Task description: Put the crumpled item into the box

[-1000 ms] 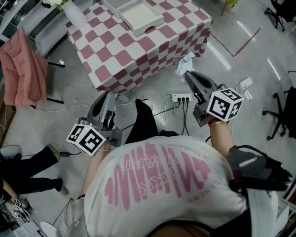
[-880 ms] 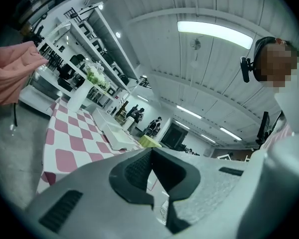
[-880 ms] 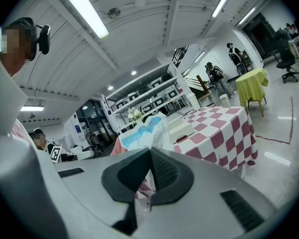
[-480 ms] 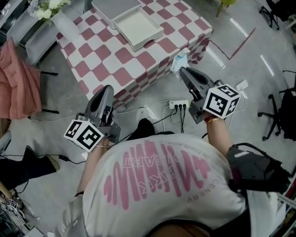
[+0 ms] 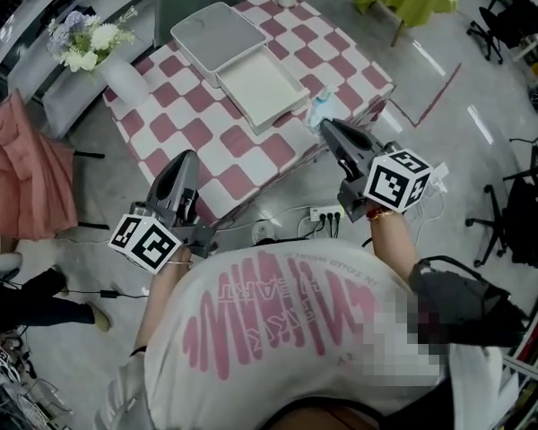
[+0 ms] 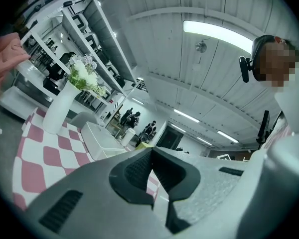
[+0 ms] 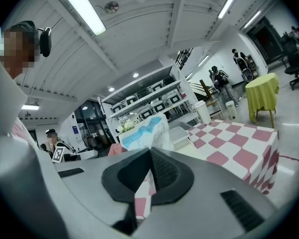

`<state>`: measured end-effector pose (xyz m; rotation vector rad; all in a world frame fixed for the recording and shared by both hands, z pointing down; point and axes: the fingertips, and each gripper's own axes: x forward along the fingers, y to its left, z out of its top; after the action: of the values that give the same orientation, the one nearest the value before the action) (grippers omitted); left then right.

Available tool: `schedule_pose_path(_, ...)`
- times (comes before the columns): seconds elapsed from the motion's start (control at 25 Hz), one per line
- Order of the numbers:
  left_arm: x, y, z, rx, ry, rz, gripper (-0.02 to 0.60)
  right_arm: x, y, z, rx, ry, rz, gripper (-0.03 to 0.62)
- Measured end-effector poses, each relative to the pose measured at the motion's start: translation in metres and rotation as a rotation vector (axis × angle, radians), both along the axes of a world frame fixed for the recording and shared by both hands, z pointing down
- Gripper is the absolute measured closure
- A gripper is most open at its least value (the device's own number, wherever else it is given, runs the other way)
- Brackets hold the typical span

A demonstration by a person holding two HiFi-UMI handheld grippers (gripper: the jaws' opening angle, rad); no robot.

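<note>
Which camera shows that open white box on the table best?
The head view: it looks down into the box, whole rim showing. The left gripper view shows only its side; the right gripper view, a bit beside the crumpled item.

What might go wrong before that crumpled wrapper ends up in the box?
The right gripper pinches the wrapper only by one end, so it may slip out before reaching the box. The power strip on the floor beside the table could trip the person.
</note>
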<state>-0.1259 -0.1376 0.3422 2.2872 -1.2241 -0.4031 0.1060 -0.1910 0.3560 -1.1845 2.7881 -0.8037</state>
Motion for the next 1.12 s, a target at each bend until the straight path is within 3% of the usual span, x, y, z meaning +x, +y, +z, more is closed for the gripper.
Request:
schedule_pose_path(0.32, -0.034, -0.053, -0.011, 0.041, -0.008, 0.000, 0.574, -0.026, -0.055, -0.015, 0.045, 0.005, 0.011, 0.588)
schedule_pose_path(0.68, -0.055, -0.072, -0.004, 0.043, 0.004, -0.038, 0.574, -0.032, -0.087, -0.003, 0.027, 0.030, 0.020, 0.588)
schedule_pose_path(1.12, -0.080, -0.079, 0.013, 0.000, 0.012, -0.164, 0.574, -0.057, -0.131, 0.027, -0.041, 0.090, -0.081, 0.588)
